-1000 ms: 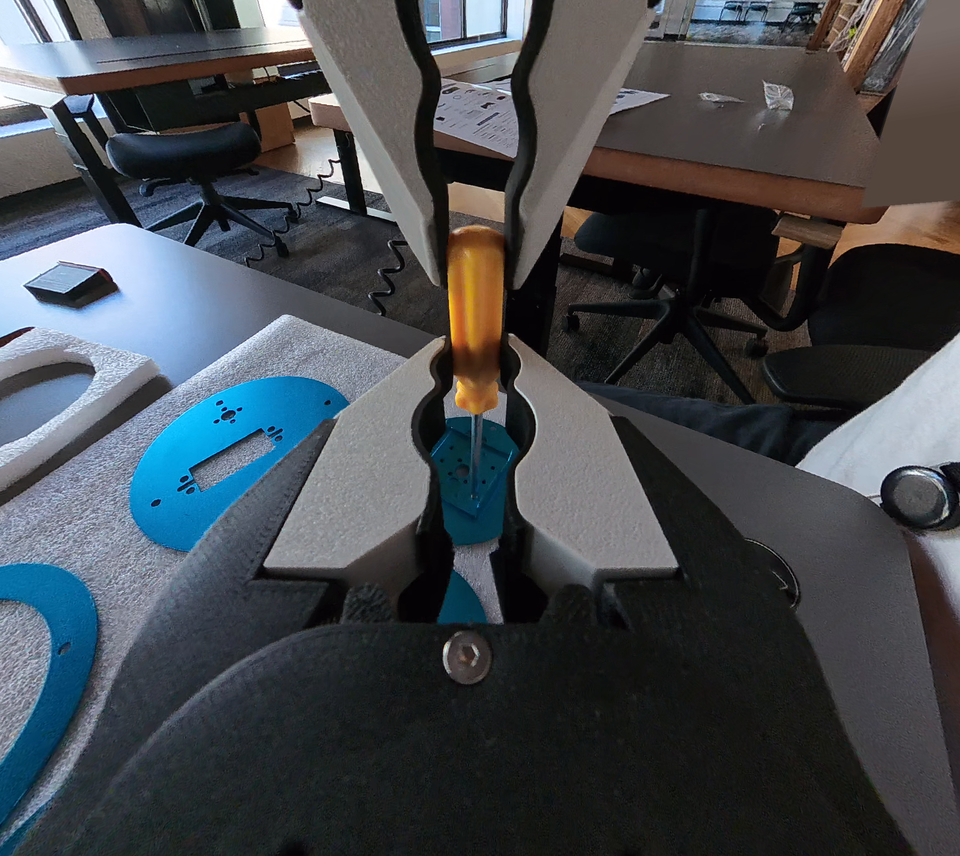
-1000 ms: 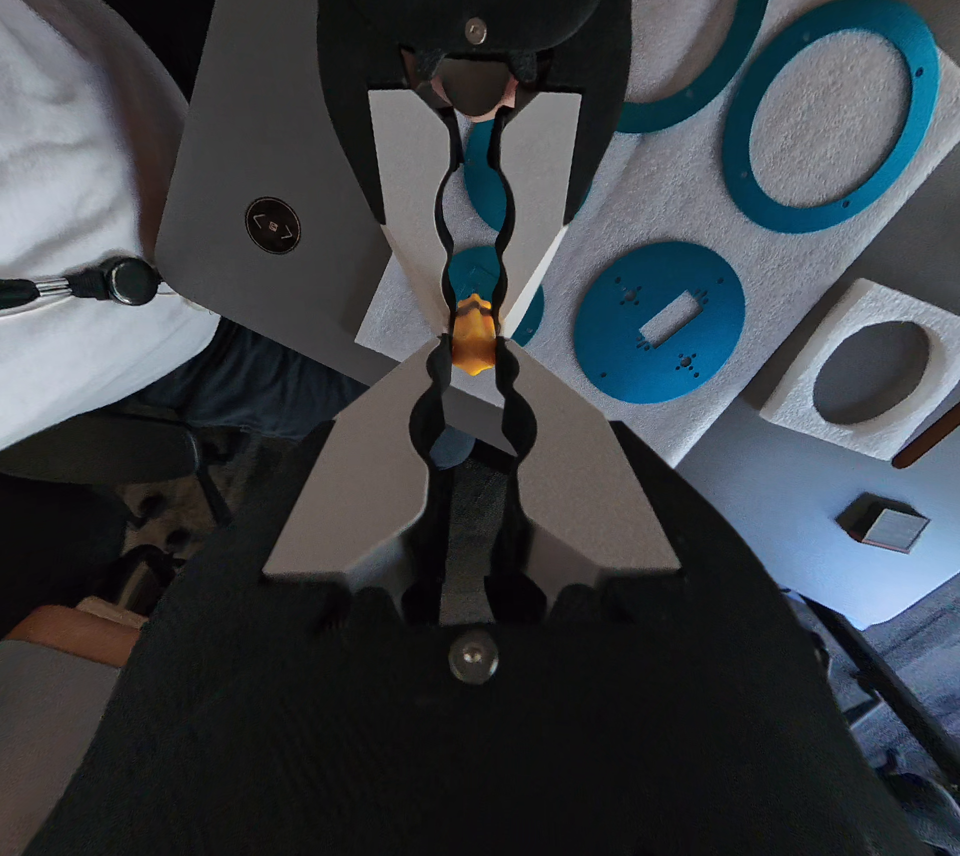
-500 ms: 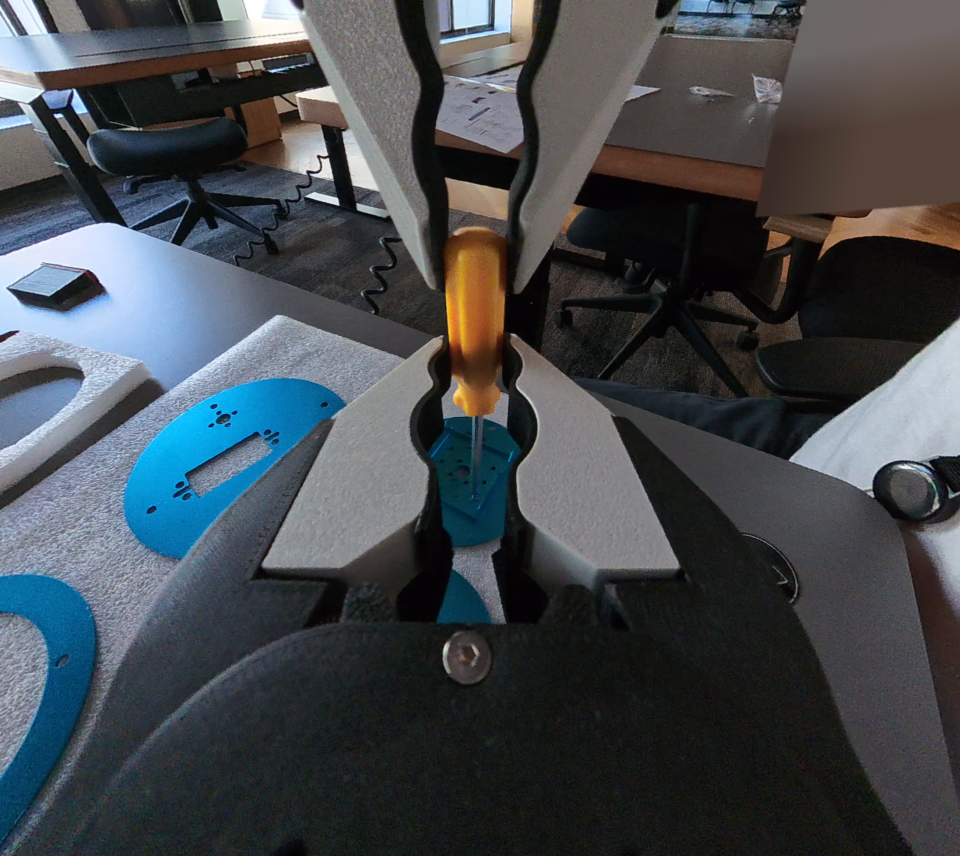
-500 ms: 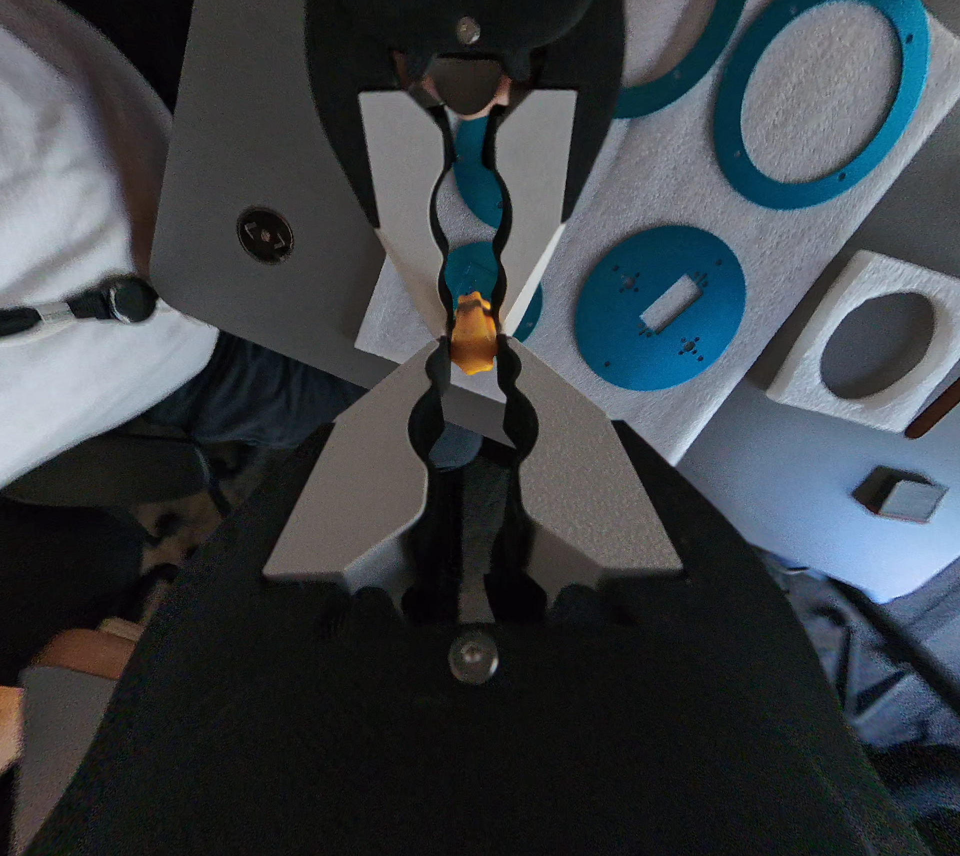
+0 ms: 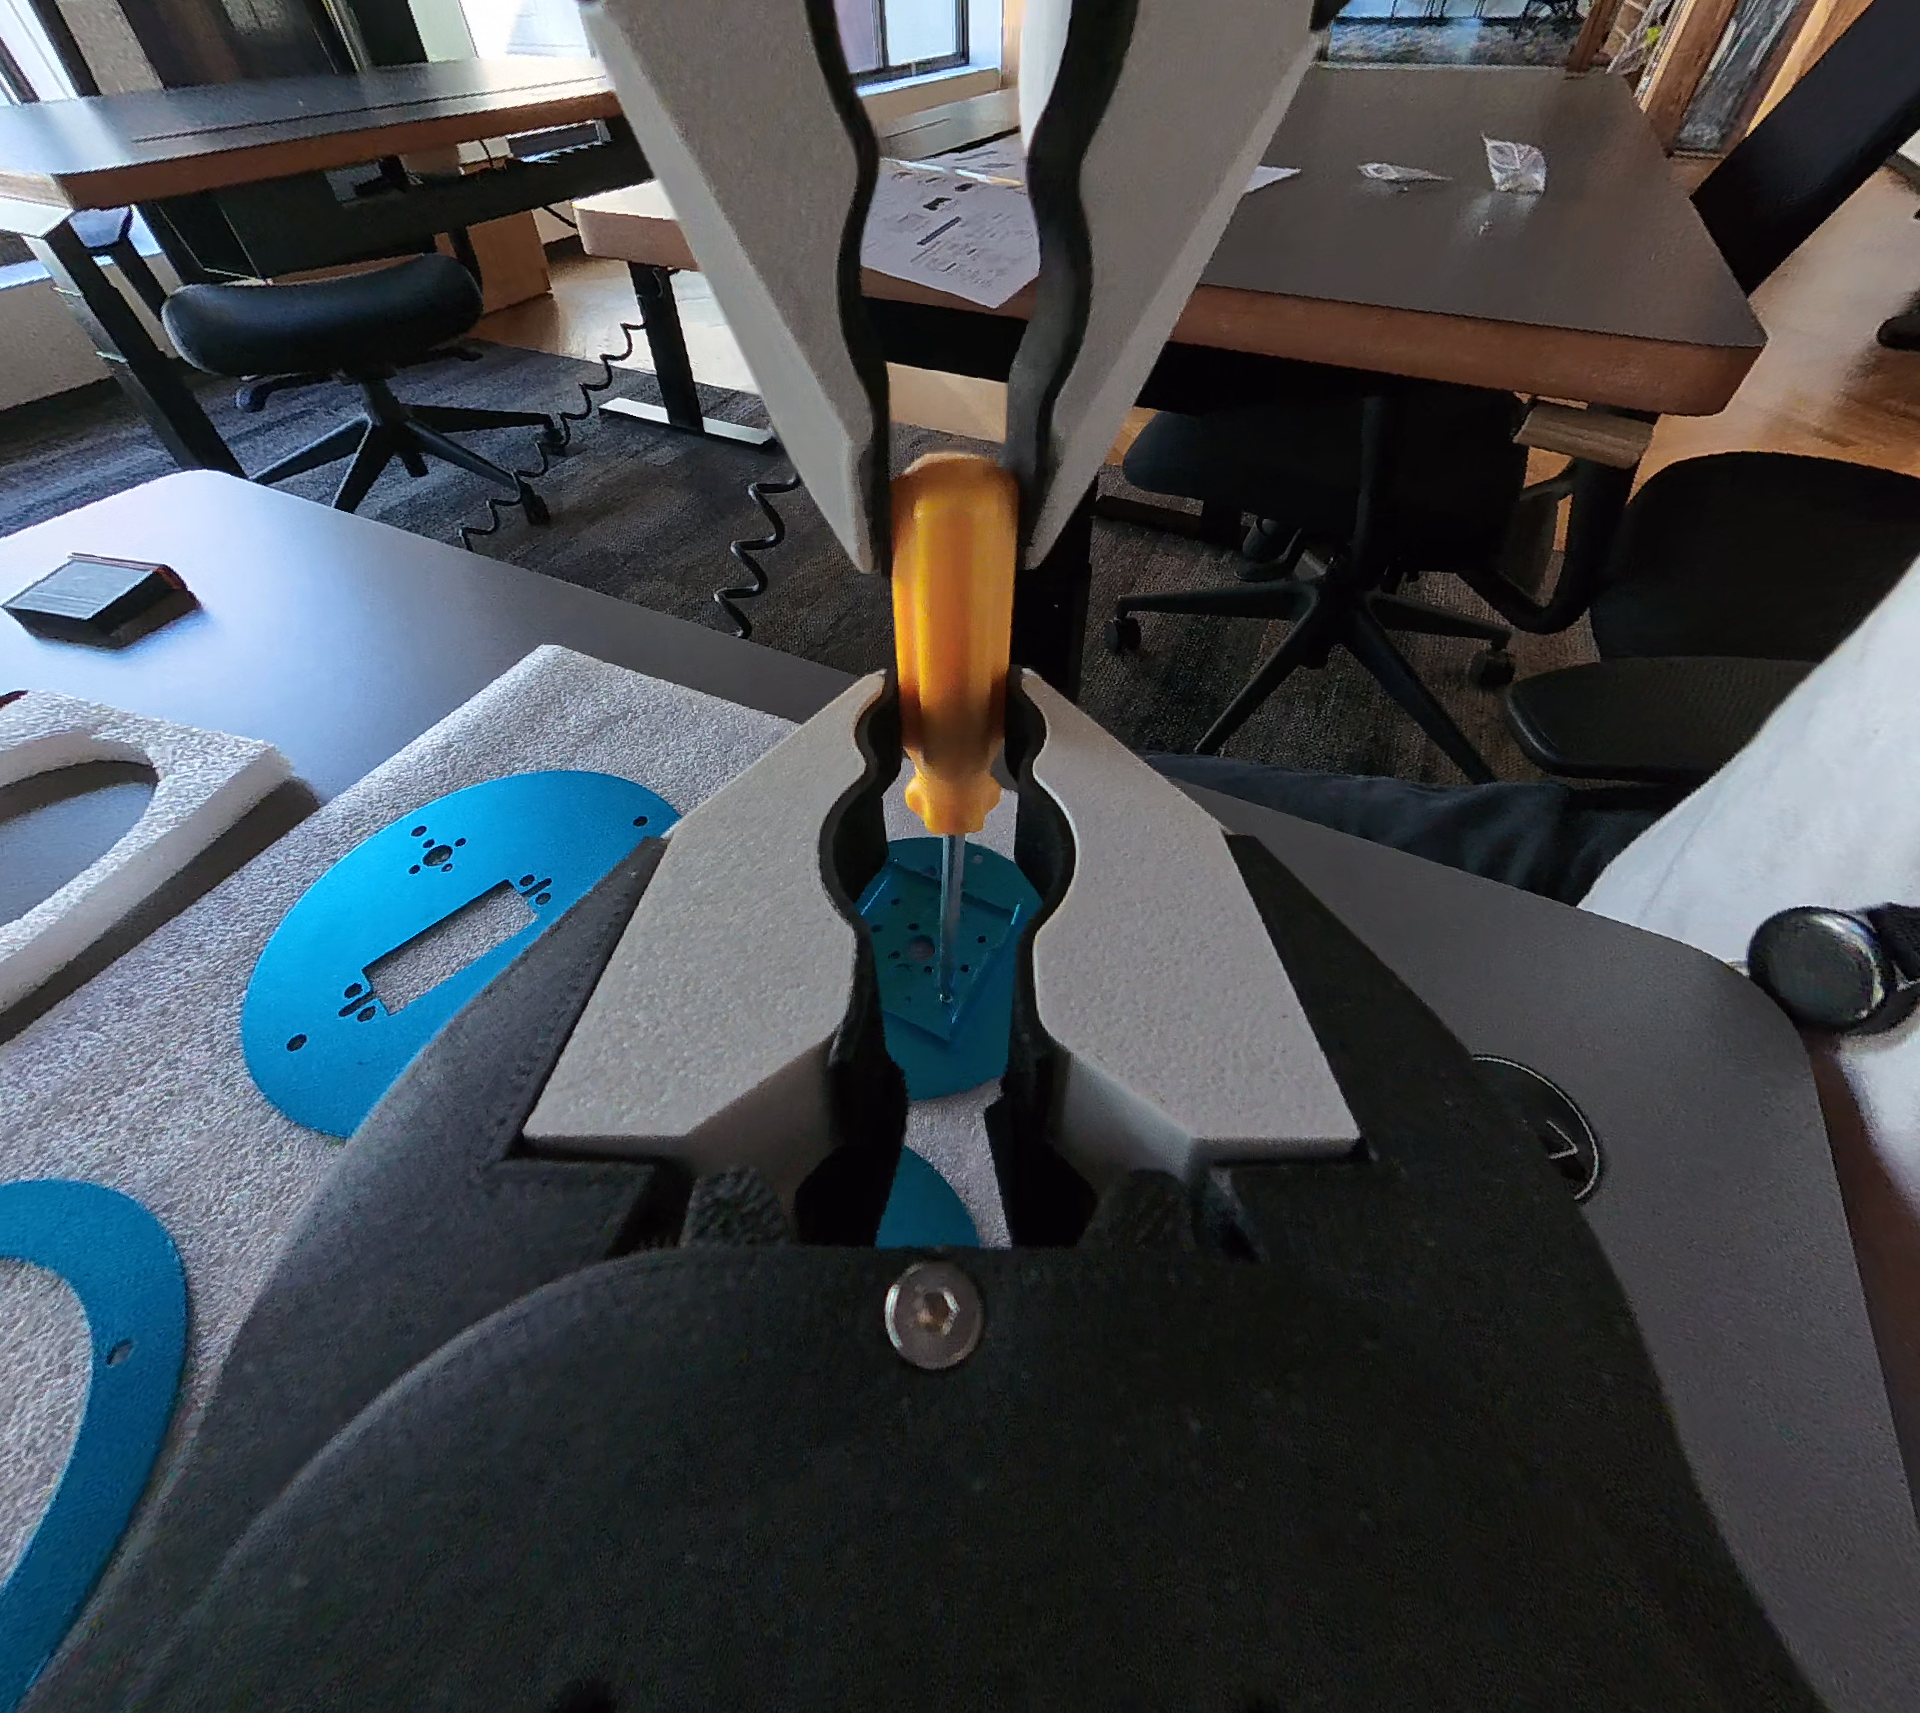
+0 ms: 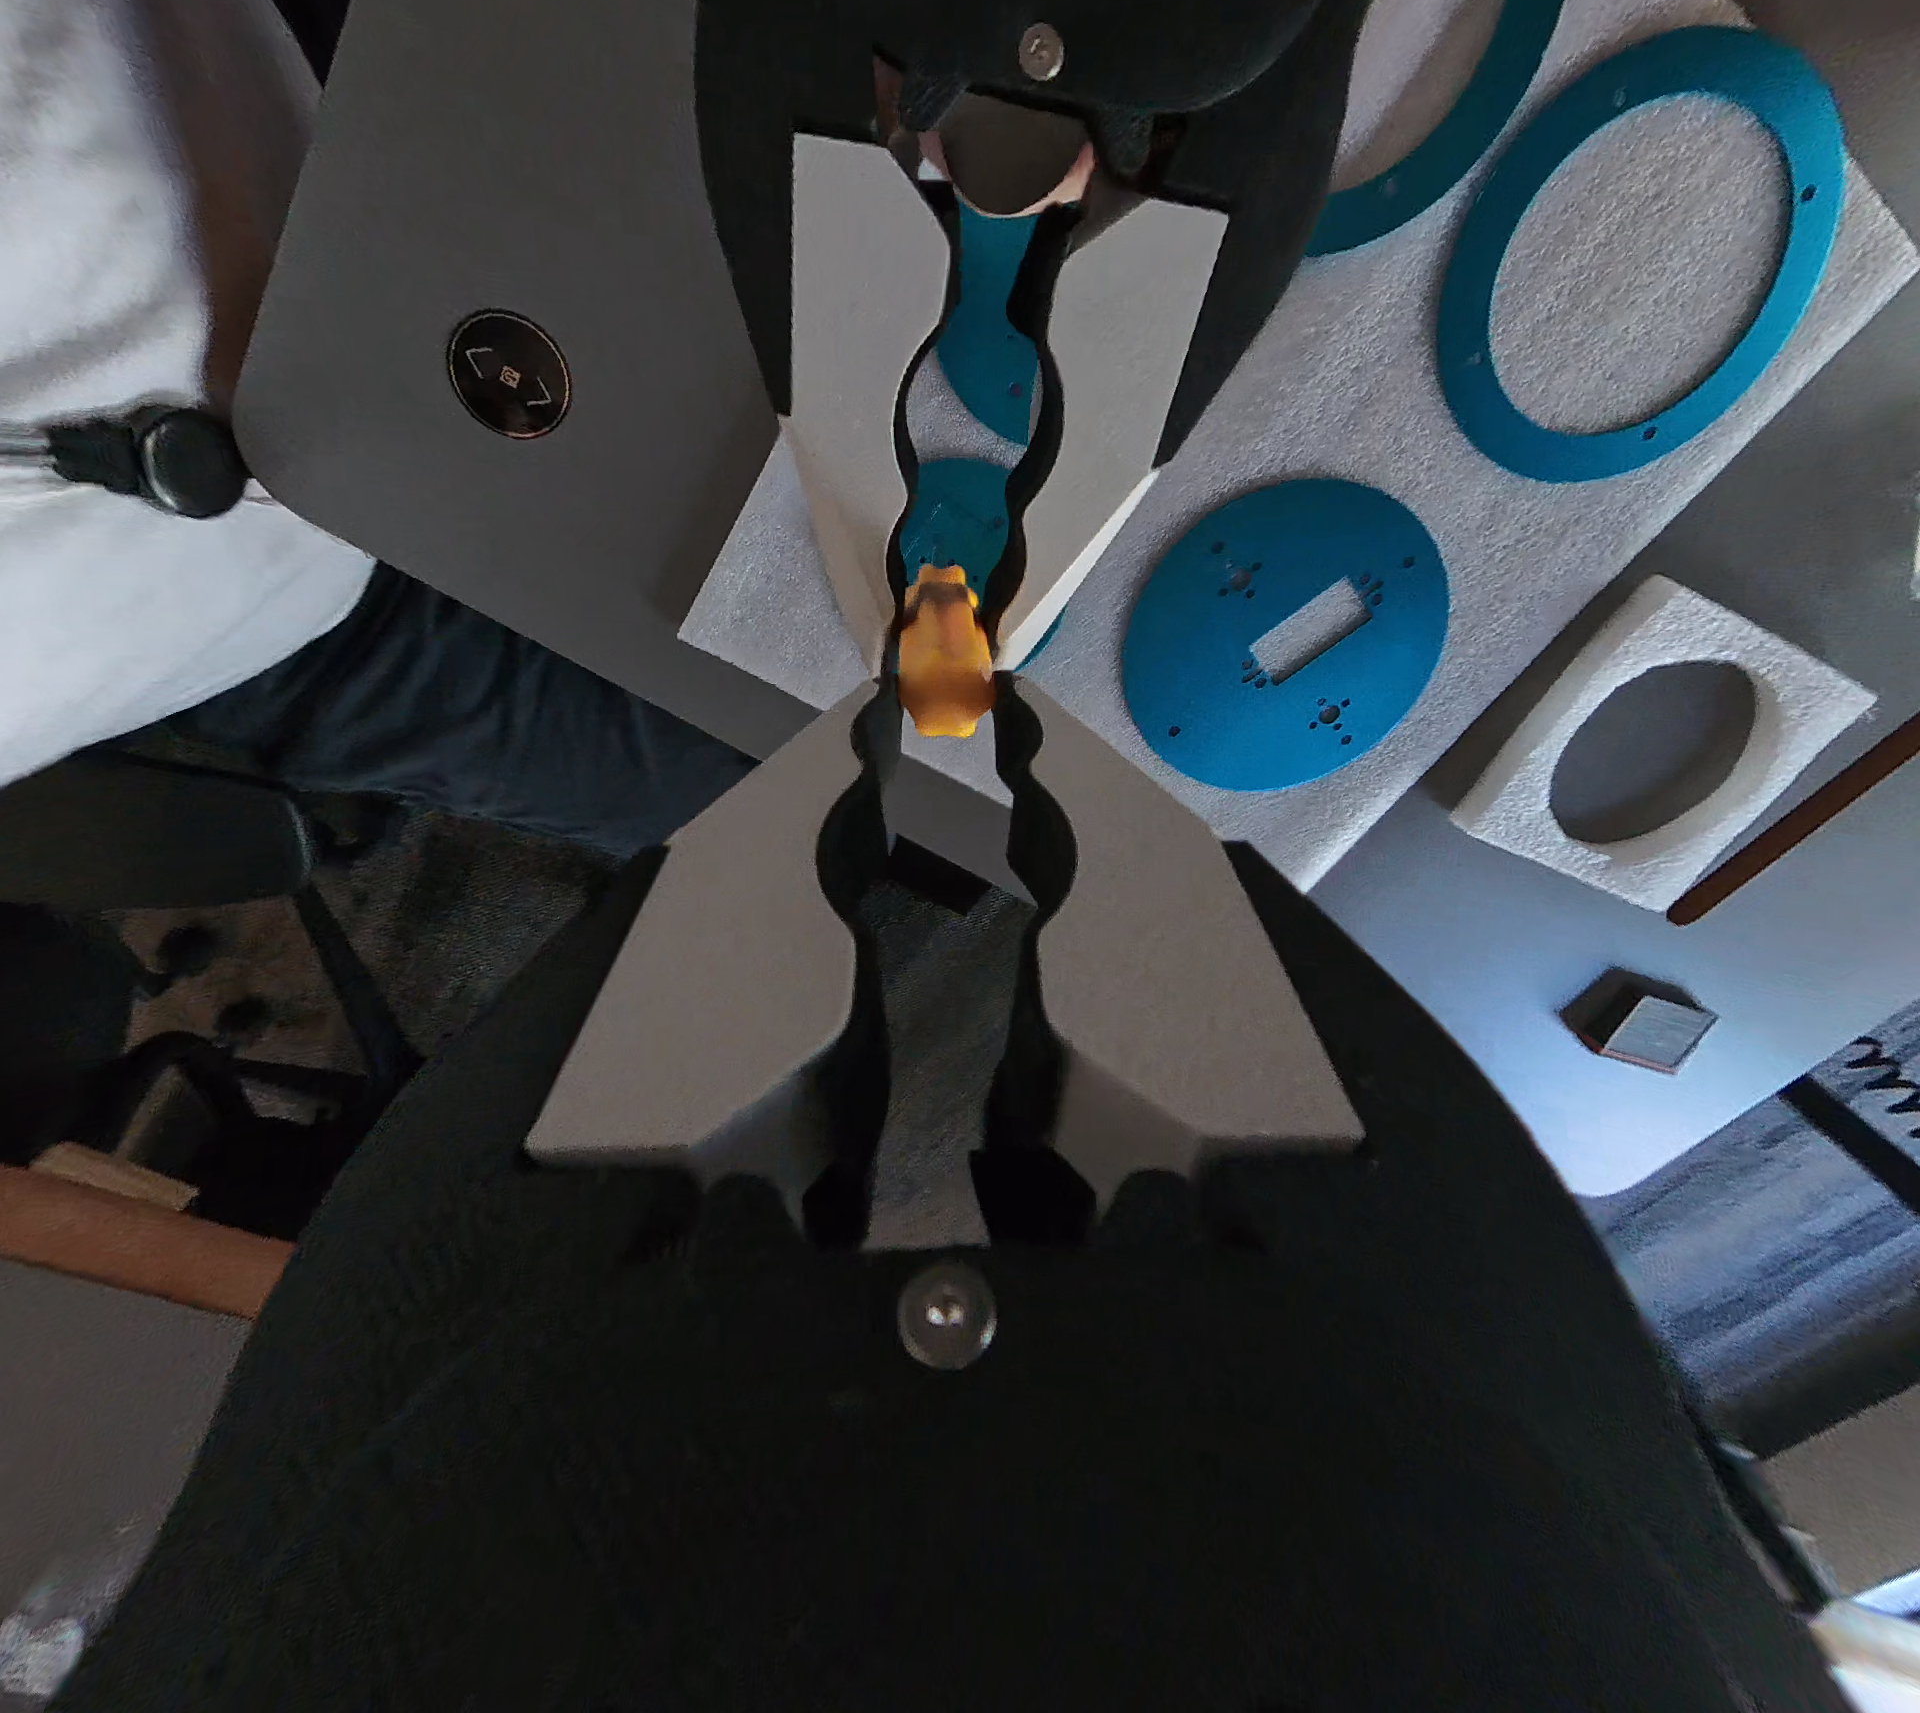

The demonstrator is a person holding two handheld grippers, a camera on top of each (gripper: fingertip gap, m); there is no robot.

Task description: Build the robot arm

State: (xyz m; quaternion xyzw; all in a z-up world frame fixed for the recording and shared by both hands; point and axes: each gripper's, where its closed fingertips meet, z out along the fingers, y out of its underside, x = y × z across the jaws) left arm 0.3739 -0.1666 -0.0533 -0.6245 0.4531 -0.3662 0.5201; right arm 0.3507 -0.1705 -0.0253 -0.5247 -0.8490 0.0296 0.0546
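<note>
Screwdriver (image 5: 952,624) tip among bracket (image 5: 940,957) holes

Low versus overhead (shared screwdriver (image 5: 951,624)).

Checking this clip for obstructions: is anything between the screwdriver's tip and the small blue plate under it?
Nothing visible. The screwdriver, gripped by the right claw and left claw, stands upright; its thin shaft runs straight down to the small blue plate, seemingly meeting a hole.
</note>
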